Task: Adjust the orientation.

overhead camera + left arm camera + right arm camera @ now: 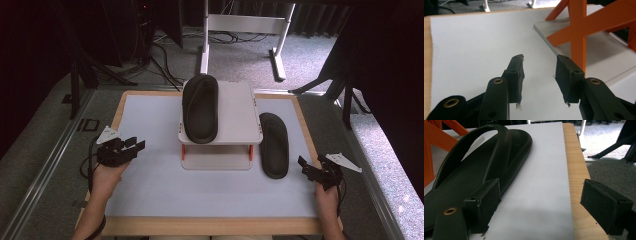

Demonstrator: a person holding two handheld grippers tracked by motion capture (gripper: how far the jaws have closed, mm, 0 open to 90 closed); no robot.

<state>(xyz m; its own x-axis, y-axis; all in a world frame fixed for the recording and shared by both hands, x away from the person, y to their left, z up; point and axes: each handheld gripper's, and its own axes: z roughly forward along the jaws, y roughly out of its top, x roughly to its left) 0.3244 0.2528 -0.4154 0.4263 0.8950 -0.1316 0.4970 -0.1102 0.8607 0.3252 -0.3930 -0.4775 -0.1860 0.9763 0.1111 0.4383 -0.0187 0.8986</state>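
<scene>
White table (150, 185): left gripper (131, 146), right gripper (307, 168) hover, jaws released; sandal (274, 145) beside right.

Dim room, evenly lit table, soft shadows, slightly soft focus, dark corners

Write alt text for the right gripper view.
The open right gripper points along a black sandal lying on the white mat, its left jaw beside the sandal's edge. The table's wooden rim runs past the right jaw.

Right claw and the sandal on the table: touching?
Apart. High view shows white mat between the right claw and the sandal.
</scene>
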